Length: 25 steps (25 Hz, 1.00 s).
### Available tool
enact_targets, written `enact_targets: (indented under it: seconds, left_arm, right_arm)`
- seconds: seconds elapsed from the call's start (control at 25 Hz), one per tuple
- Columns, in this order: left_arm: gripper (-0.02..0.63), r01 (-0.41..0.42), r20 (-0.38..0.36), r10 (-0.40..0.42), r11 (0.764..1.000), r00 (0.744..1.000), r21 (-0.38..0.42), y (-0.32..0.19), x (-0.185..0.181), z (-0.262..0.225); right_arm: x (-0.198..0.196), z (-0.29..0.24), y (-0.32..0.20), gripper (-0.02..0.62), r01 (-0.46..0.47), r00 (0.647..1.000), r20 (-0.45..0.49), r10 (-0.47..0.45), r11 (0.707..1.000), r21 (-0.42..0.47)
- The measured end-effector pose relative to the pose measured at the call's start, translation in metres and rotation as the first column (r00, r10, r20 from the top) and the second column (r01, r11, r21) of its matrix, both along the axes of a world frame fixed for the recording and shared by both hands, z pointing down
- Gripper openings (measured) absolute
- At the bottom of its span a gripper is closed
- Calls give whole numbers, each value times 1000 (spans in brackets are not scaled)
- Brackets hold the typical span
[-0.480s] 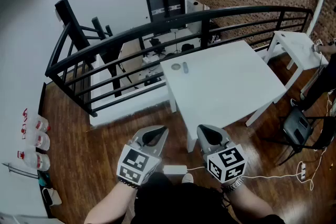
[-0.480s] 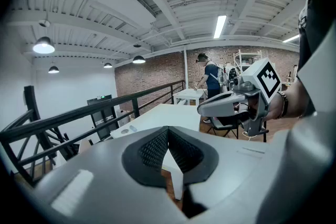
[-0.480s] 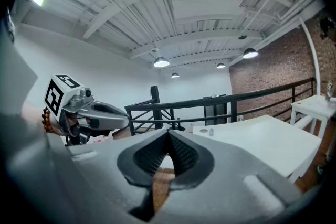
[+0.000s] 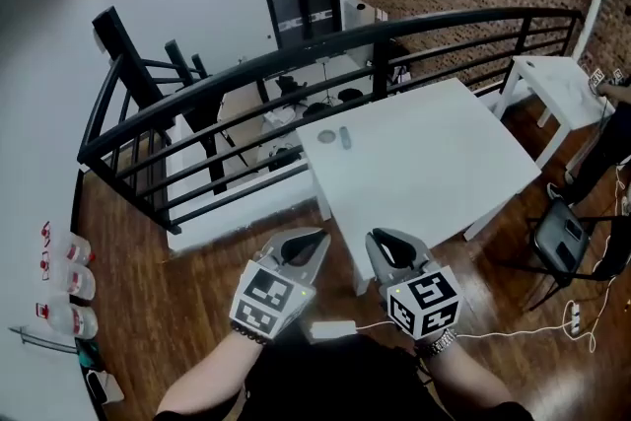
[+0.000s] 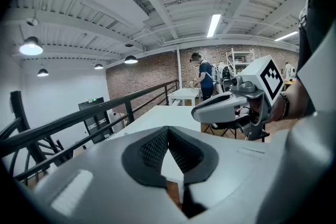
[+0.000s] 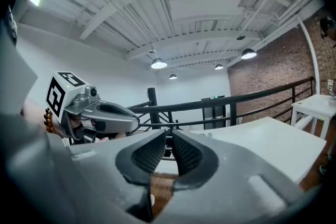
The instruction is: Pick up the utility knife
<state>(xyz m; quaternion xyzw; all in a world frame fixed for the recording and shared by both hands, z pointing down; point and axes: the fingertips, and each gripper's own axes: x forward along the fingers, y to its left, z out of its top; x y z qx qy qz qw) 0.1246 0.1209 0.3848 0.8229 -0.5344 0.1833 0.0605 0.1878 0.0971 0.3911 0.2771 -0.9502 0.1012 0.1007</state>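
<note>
Low in the middle of the head view, the left gripper [image 4: 314,240] and the right gripper [image 4: 381,240] sit side by side, near each other but apart, over the brown wooden floor [image 4: 197,281]. The left jaws are clenched tip to tip on nothing. The right jaws are drawn almost together, also empty. Above them in the frame stands a white table [image 4: 434,163]. Near its upper left corner lies the small grey utility knife [image 4: 344,137], just beside a small round thing [image 4: 326,137] and well apart from both grippers. A black railing [image 4: 380,64] runs behind the table.
</note>
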Motion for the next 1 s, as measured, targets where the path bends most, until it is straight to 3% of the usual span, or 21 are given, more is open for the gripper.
enact_targets:
  seconds: [0.2,0.44,0.72,1.0]
  left_arm:
    - [17,-97,-6,97,995,995,1,-41,-27,8]
    - [17,-190,-38,190,982,981,-8,-95,-99,27]
    - [17,-355,-84,350,933,933,-54,-145,-156,36]
    - [17,-423,-80,418,903,905,-73,-168,-211,42]
  right_arm:
    - [-32,7,-38,29,-81,997,-6,81,997,-5]
    - [-111,36,-95,49,-175,982,-73,173,984,-31]
    - [-171,45,-149,58,-325,936,-160,313,944,-56]
    - [-207,59,-186,67,-410,897,-206,391,910,-59]
